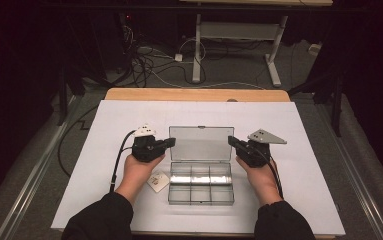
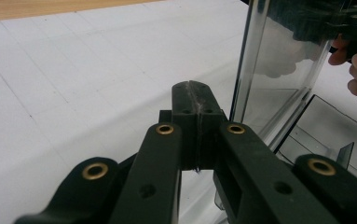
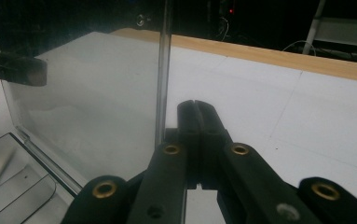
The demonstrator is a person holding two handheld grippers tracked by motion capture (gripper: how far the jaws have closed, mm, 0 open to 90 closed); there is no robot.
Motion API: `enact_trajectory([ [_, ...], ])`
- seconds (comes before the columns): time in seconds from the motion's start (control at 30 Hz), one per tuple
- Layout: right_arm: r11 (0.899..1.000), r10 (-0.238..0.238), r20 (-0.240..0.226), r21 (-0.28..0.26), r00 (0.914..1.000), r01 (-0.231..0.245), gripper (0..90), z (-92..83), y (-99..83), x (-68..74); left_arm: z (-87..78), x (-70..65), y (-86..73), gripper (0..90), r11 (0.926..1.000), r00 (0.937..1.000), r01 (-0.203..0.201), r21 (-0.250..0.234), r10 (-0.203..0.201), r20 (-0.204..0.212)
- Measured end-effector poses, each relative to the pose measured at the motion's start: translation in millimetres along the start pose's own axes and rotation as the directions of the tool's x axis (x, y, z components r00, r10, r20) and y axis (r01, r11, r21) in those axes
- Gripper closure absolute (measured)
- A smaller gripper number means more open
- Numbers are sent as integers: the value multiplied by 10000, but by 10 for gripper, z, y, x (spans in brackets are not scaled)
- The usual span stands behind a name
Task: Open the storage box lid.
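White paper (image 1: 129, 120) covers the wooden table (image 1: 194, 94) in a dark room; both grippers' fingers are pressed together.

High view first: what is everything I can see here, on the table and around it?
Compartment box: one, clear plastic, six compartments, table centre, nothing visible inside.
Lid: one, clear, hinged open, standing up at the box's far edge.
Small packet: one, white, lying left of the box; too small to tell its contents.
Table sheet: one, white, covering most of the wooden top.
Wooden edge: tan, showing along the far side.
Cables: several, dark and white, on the grey floor beyond.
Second table's legs: white, further back.
Left gripper: black, jaws pressed together, at the lid's left edge.
Right gripper: black, jaws pressed together, at the lid's right edge.
Sleeves: two, black.
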State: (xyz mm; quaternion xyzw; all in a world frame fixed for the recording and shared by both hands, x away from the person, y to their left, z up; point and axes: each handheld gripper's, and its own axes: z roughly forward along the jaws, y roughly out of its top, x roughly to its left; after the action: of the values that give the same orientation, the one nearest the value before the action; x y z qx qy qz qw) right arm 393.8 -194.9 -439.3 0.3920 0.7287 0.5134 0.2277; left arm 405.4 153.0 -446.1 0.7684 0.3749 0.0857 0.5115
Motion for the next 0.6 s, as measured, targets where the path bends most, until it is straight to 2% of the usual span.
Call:
enact_trajectory([
  [0.33,9998,-5,103,173,9999,3,900,39,4,-10,45,22,20,876,10000,9999,-50,33,51,-156],
  [0.6,9990,26,221,456,9998,-36,900,107,-18,-40,135,62,44,876,9996,9992,-61,271,71,-388],
])
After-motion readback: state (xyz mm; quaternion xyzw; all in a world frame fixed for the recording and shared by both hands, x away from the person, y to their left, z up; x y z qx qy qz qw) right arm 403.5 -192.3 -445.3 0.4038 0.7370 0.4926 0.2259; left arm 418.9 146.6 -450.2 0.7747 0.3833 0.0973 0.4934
